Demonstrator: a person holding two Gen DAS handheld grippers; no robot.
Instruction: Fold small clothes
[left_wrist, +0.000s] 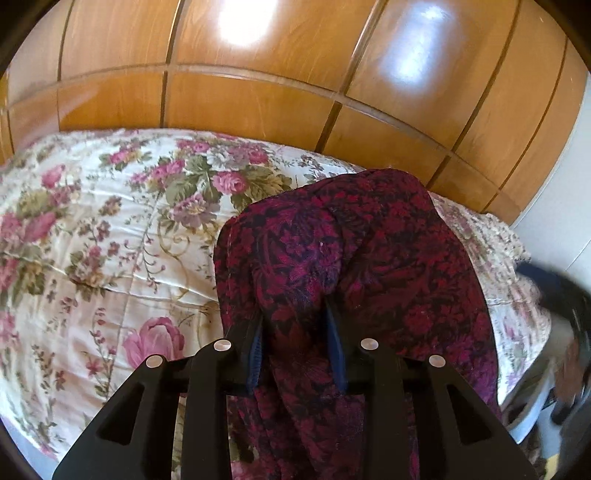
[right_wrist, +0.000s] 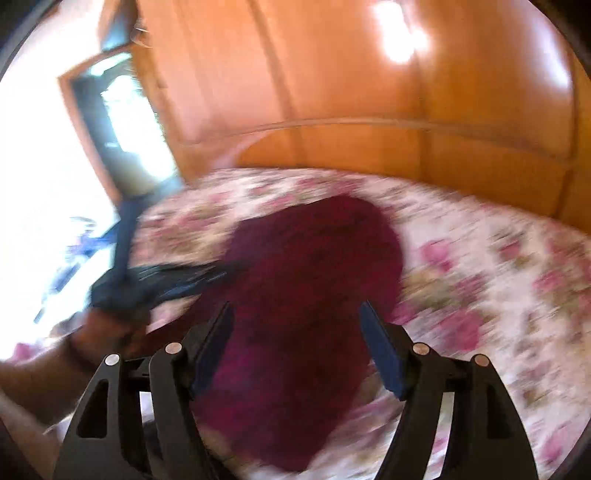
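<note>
A dark red garment with a black floral pattern (left_wrist: 351, 240) lies bunched on the flowered bedspread (left_wrist: 110, 221). My left gripper (left_wrist: 293, 310) is shut on a thick fold of it; cloth fills the gap between the blue pads and drapes over the fingers. In the blurred right wrist view the same garment (right_wrist: 314, 240) spreads out as a dark red patch. My right gripper (right_wrist: 297, 306) hovers just above its near part, jaws wide open with nothing pinched. The left gripper (right_wrist: 166, 280) shows there as a dark streak at the garment's left edge, with a person's hand (right_wrist: 110, 332) behind it.
A glossy wooden wardrobe (left_wrist: 258, 103) rises directly behind the bed. The bedspread (right_wrist: 480, 277) stretches to the right of the garment. A bright doorway (right_wrist: 122, 122) stands at the left. A blurred dark shape with a hand (left_wrist: 565, 354) is at the right edge.
</note>
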